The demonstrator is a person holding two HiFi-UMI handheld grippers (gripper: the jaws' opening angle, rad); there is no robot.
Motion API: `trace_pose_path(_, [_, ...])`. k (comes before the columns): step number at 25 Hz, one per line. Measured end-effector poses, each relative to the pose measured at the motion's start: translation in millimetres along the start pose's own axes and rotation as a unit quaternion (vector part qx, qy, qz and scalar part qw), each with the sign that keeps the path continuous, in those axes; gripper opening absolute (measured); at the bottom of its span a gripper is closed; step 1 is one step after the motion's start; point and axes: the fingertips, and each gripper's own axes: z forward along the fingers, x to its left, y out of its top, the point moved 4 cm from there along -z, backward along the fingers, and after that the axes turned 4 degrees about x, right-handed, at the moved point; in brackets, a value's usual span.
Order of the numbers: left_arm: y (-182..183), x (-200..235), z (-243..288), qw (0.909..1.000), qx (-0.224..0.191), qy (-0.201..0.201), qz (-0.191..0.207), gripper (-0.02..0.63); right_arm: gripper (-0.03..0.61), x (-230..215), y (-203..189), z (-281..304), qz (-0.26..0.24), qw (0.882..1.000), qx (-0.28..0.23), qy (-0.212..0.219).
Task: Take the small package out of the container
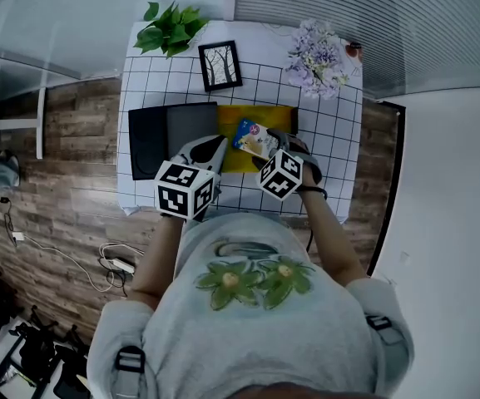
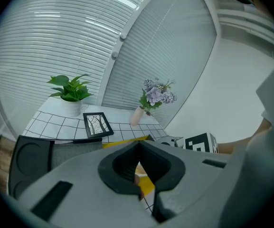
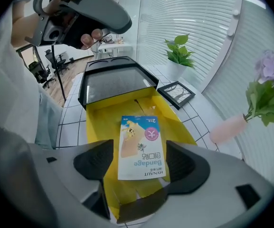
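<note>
The package (image 3: 142, 148) lies flat in the yellow container (image 3: 175, 122), between the wide-open jaws of the right gripper (image 3: 141, 167), touching neither pad. The left gripper (image 2: 137, 148) is closed on nothing.

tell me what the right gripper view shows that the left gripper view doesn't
Only the right gripper view: the small white-and-blue bandage package lying flat in the open yellow cardboard box, between the right gripper's wide-open jaws, not gripped. Only the left gripper view: the right gripper's square-marker cube. Both: the green potted plant, the black-framed picture, the purple flowers in a pink vase, the black tray and the white gridded tablecloth; the left view catches only a sliver of the yellow box.
</note>
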Motion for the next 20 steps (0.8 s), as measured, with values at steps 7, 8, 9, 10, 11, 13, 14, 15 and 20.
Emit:
trace_pose_path(7, [0,3,7,1.0,0.005,0.001,-0.005,0.006,0.344,-4,2,11,0.006,1.0,-0.004,0.017])
trace_pose_path(8, [0,3,8,1.0,0.005,0.001,-0.006,0.006,0.345,-4,2,13,0.005,1.0,-0.001,0.02])
trace_pose_path(9, [1,4,8,1.0,0.006,0.001,-0.006,0.006,0.347,-4,3,15,0.004,1.0,0.002,0.022])
trace_pose_path(10, [1,4,9,1.0,0.006,0.0,-0.006,0.006,0.347,-4,3,17,0.002,1.0,0.006,0.025])
trace_pose_path(11, [1,4,9,1.0,0.007,0.0,-0.007,0.006,0.347,-4,3,18,0.0,1.0,0.01,0.027])
trace_pose_path(13, [1,5,10,1.0,0.007,0.0,-0.007,0.006,0.351,-4,3,22,-0.004,0.999,0.017,0.029])
trace_pose_path(14, [1,5,10,0.9999,0.008,0.001,-0.006,0.006,0.353,-4,3,24,-0.006,0.999,0.02,0.029])
trace_pose_path(15, [1,6,10,0.9999,0.008,0.002,-0.006,0.006,0.356,-5,3,25,-0.006,0.999,0.022,0.028])
trace_pose_path(20, [0,10,10,0.9999,0.01,0.005,-0.011,0.006,0.376,-5,4,32,-0.008,0.999,0.031,0.029])
